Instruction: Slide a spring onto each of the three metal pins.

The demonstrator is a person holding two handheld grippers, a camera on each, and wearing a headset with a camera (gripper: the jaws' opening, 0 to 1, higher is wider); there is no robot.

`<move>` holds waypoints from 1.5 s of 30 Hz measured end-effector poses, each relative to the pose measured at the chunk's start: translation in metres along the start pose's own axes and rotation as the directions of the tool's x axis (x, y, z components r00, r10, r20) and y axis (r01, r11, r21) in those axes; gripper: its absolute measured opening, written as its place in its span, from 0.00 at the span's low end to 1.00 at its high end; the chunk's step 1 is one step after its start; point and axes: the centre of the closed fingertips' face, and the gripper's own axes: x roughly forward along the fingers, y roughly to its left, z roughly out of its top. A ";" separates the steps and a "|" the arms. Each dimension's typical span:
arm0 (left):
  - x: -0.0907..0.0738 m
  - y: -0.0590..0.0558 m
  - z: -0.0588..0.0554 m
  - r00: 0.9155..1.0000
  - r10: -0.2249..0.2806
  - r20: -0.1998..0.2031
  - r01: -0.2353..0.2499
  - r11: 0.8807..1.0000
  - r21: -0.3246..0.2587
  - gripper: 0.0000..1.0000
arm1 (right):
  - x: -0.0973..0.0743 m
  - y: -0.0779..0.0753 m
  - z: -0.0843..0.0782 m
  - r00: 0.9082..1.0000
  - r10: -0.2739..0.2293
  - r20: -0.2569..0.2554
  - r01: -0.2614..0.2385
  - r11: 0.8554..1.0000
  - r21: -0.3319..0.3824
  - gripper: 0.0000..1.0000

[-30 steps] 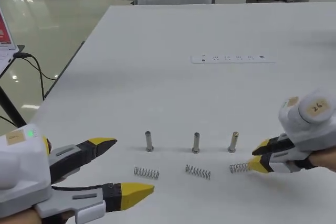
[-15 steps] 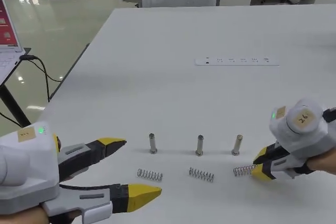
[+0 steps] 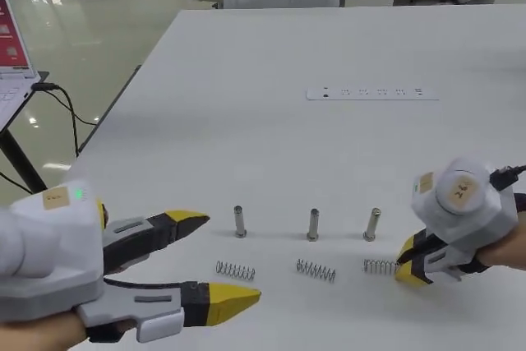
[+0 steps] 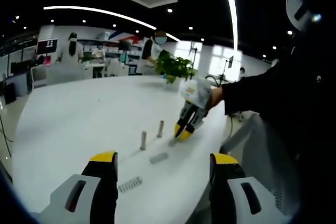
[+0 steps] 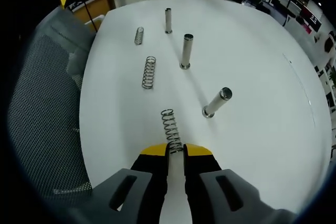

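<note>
Metal pins, three, are standing in a row at lower centre of the white bench, three springs lying just below. Right claw, angling down at lower right, is pinching the end of the rightmost spring. Left claw is hovering spread at lower left.

We look forward and down in the head view from above the near edge of the table, with pins and springs at lower middle, the left gripper lower left and the right gripper lower right. Our left gripper view sits low and faces along that row toward the right gripper at frame centre; our right gripper view looks back along it from close above the nearest spring, the left gripper at upper left.
</note>
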 end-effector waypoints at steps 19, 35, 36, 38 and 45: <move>0.029 -0.017 0.008 0.985 -0.149 -0.082 0.158 0.981 0.109 0.56 | -0.040 0.025 0.037 0.999 0.041 0.030 -0.039 0.998 -0.052 0.07; 0.066 -0.027 0.019 0.973 -0.213 -0.089 0.226 0.956 0.186 0.33 | -0.076 0.050 0.101 0.993 0.070 0.099 -0.058 0.991 -0.117 0.07; 0.067 -0.028 0.020 0.973 -0.216 -0.084 0.229 0.955 0.188 0.31 | -0.076 0.052 0.103 0.993 0.069 0.097 -0.057 0.990 -0.128 0.07; 0.070 -0.033 0.019 0.971 -0.224 -0.081 0.236 0.951 0.198 0.26 | -0.076 0.054 0.106 0.993 0.071 0.098 -0.057 0.989 -0.140 0.07; 0.077 -0.042 0.011 0.966 -0.238 -0.101 0.256 0.936 0.242 0.16 | -0.077 0.060 0.109 0.993 0.080 0.093 -0.064 0.985 -0.162 0.07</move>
